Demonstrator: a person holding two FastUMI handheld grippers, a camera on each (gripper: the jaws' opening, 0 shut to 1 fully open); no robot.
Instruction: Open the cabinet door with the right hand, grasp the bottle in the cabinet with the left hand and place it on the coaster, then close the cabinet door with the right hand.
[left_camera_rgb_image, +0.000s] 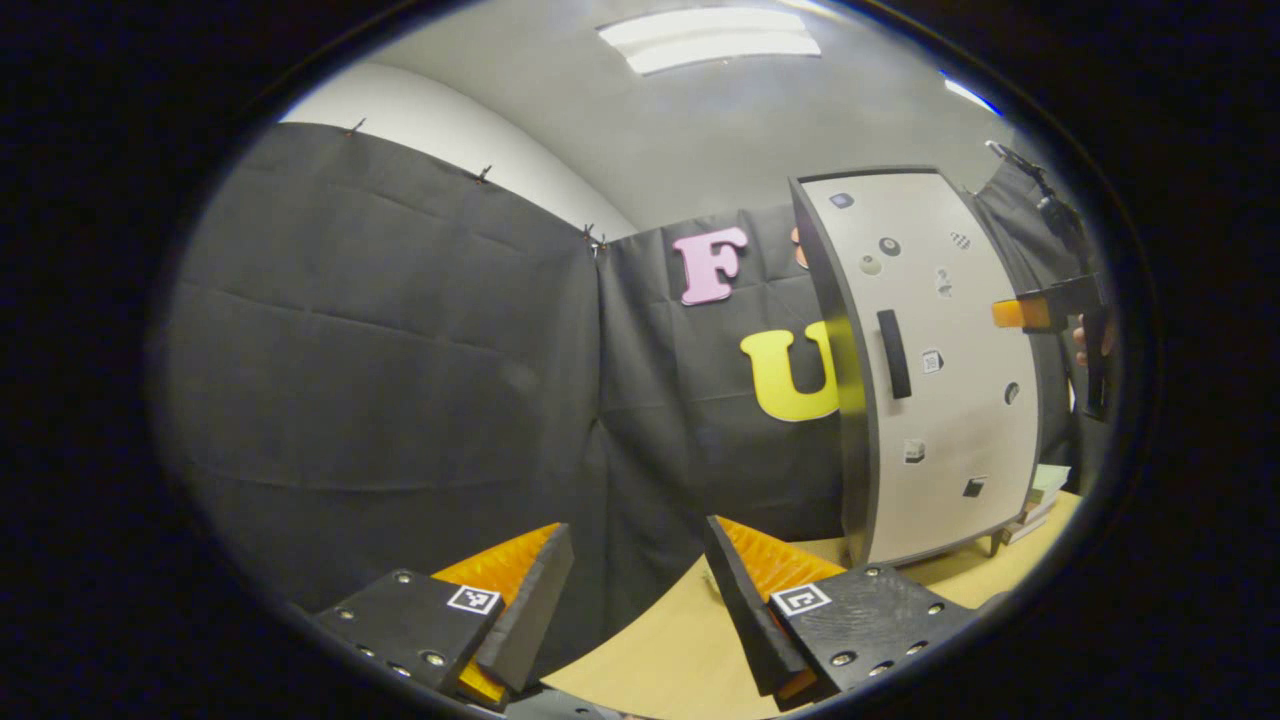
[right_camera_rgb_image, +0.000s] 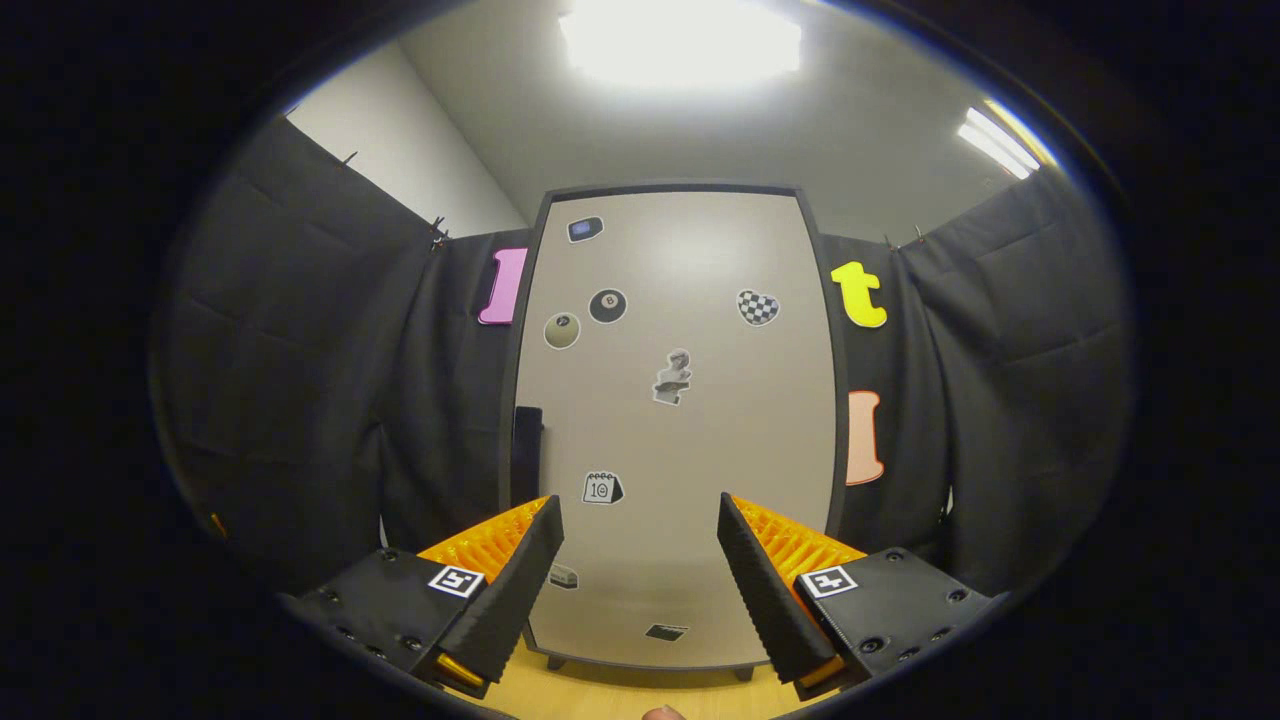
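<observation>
The pale cabinet (right_camera_rgb_image: 690, 420) stands straight ahead in the right gripper view. Its sticker-covered door is closed, so the inside is hidden. The dark vertical handle (right_camera_rgb_image: 527, 455) sits on the door's left edge. My right gripper (right_camera_rgb_image: 638, 500) is open, a short way in front of the door, with nothing between its fingers. In the left gripper view the cabinet (left_camera_rgb_image: 940, 360) stands to the right with its handle (left_camera_rgb_image: 893, 353) facing me. My left gripper (left_camera_rgb_image: 636, 530) hangs open over the table's edge, well left of the cabinet. The right gripper (left_camera_rgb_image: 1045, 310), held by a hand, shows at the far right.
The cabinet stands on a light wooden table (left_camera_rgb_image: 680, 640) with short legs under it. A small stack of books (left_camera_rgb_image: 1040, 495) lies beside the cabinet's far side. Black cloth walls close in the booth on all sides.
</observation>
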